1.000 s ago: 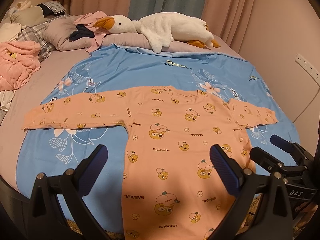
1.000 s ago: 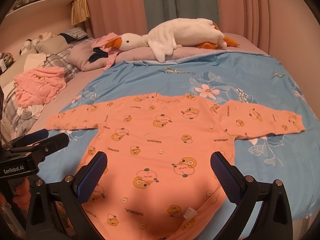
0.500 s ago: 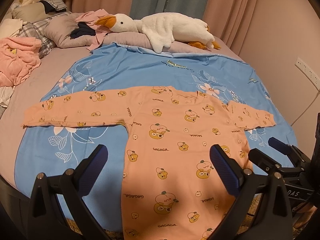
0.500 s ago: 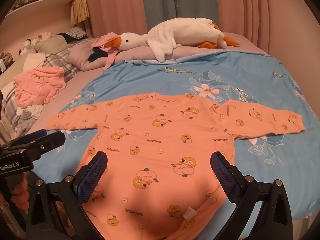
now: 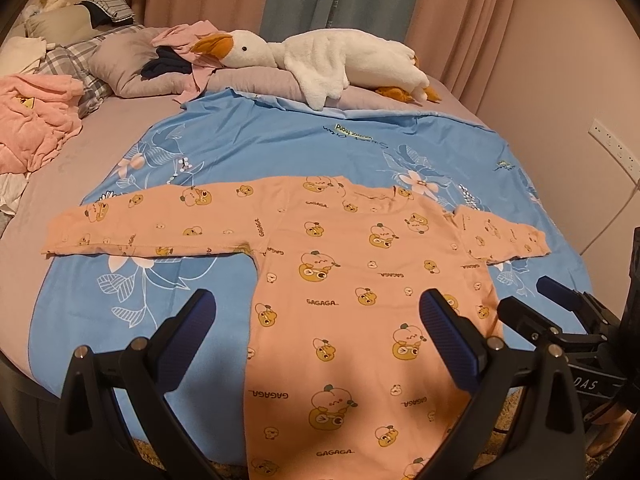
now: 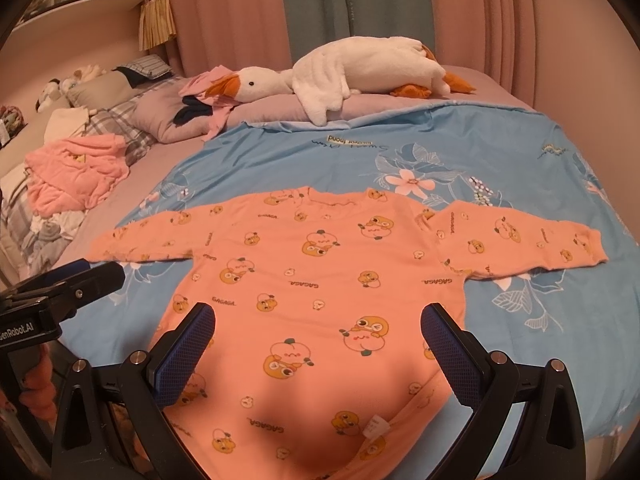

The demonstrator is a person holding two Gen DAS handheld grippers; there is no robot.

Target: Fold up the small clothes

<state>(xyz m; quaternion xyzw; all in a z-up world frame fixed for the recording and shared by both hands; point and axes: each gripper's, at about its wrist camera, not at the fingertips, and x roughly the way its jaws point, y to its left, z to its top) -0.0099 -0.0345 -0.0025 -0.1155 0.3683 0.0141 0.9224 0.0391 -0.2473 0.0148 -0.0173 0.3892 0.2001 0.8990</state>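
Note:
An orange long-sleeved top (image 5: 352, 280) (image 6: 320, 280) with cartoon prints lies flat on the blue floral sheet (image 5: 256, 148) (image 6: 500, 168), both sleeves spread out sideways and its hem hanging at the bed's near edge. My left gripper (image 5: 316, 328) is open above the hem's left half, holding nothing. My right gripper (image 6: 318, 332) is open over the hem's right half, likewise holding nothing. Each gripper appears at the edge of the other's view: the right one (image 5: 560, 312) and the left one (image 6: 80, 280).
A white plush goose (image 5: 320, 56) (image 6: 340, 68) lies across grey pillows at the head of the bed. A heap of pink clothes (image 5: 32, 120) (image 6: 76, 172) sits at the far left. A wall socket (image 5: 612, 146) and its cable are on the right.
Both grippers have shifted slightly; the left view has drifted a little so the top sits a bit further left. The top itself has not moved and both jaws stay open.

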